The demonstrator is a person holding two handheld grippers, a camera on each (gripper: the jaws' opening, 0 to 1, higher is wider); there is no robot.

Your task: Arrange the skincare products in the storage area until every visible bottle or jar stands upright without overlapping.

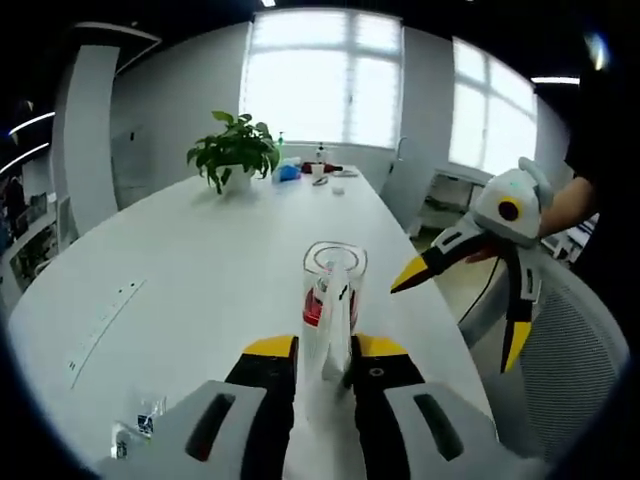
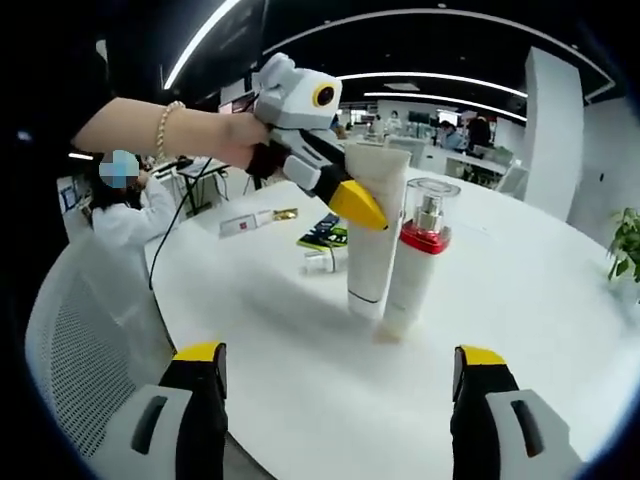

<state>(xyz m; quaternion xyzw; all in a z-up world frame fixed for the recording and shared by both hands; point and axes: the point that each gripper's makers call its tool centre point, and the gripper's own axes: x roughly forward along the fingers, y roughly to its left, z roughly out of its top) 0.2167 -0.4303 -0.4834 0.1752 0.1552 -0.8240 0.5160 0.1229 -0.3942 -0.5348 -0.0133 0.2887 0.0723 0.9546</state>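
A white tube [image 1: 331,325] stands upright on the white table [image 1: 190,270], and my left gripper [image 1: 325,350] is shut on it near its top. Just behind it stands a white bottle [image 1: 335,285] with a red collar and a clear cap. In the right gripper view the left gripper [image 2: 358,205] reaches in from the left onto the tube [image 2: 375,240], with the bottle [image 2: 418,255] touching its right side. My right gripper [image 2: 340,358] is wide open with nothing between its jaws, short of both products. From the left gripper view, the right gripper [image 1: 463,308] hangs open off the table's right edge.
A potted plant [image 1: 235,150] and small items [image 1: 318,170] sit at the table's far end. A flat box [image 2: 245,222], a dark packet [image 2: 322,235] and a small jar [image 2: 318,260] lie behind the tube. A mesh chair [image 2: 80,330] stands at the table edge.
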